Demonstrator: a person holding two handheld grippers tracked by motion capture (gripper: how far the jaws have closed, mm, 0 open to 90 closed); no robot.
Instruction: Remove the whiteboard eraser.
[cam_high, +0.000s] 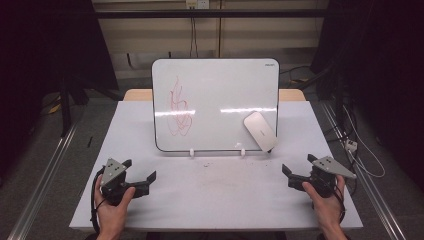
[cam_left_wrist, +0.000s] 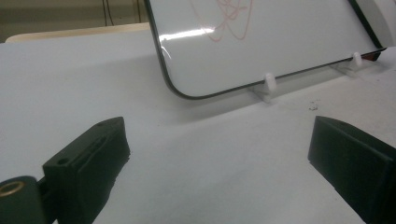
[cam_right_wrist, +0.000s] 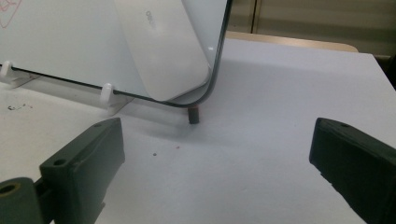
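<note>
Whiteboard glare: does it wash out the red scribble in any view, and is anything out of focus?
High view: a glare band crosses the whiteboard, scribble readable. Left gripper view: glare beside the scribble, near jaws soft. Right gripper view: eraser sharp, no glare.

Bare table (cam_high: 215, 195) between left gripper (cam_high: 142, 176) and right gripper (cam_high: 296, 169), both open-jawed with clear lanes toward 12 o'clock. The propped whiteboard (cam_high: 215, 100) blocks 12, its eraser (cam_high: 260, 131) and a pen tip (cam_right_wrist: 193, 115) crowding the right gripper's 11 o'clock.
</note>
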